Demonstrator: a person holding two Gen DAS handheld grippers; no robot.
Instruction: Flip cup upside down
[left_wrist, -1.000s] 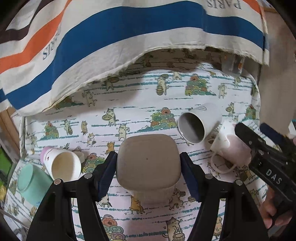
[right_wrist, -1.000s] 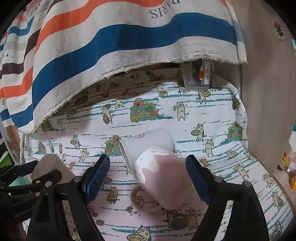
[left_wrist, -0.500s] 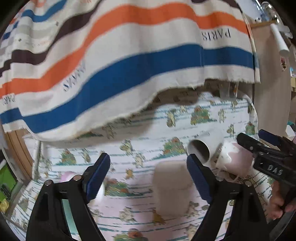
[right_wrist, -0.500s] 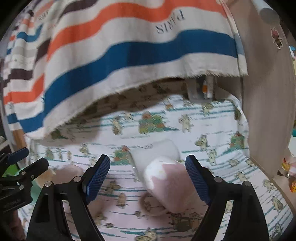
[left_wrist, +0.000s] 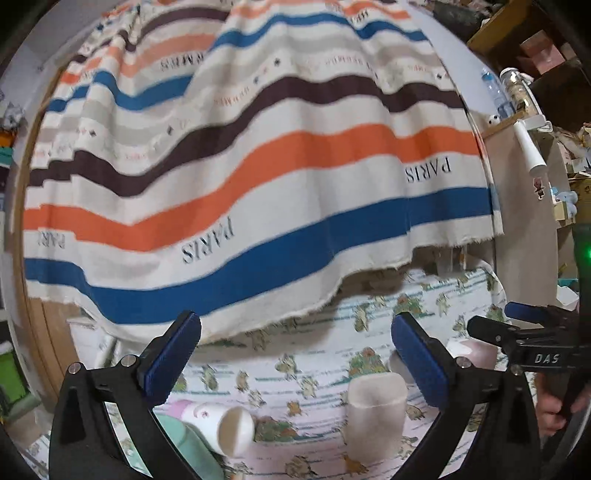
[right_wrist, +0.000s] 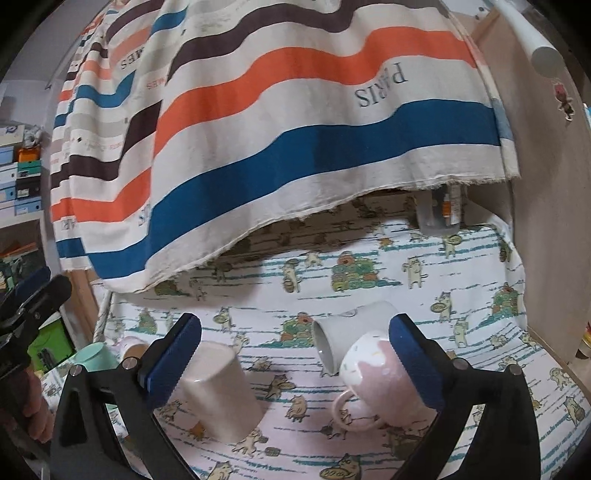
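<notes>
At far left, a mint cup (right_wrist: 96, 355) and a pink-and-white cup (left_wrist: 218, 428) lie tipped on the cat-print cloth (right_wrist: 461, 266). Centre: the beige cup (right_wrist: 218, 391) stands base-up — apparently flipped and set free. Left gripper (left_wrist: 295, 363) hangs above it, jaws apart, empty. Further right, a white mug (right_wrist: 343, 336) and a pink mug (right_wrist: 380, 380) lie touching; right gripper (right_wrist: 295, 363) — likewise wide, empty — frames them.

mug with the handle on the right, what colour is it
The mug is pale pink with a white top and small speckles; the right wrist view shows it best.
</notes>
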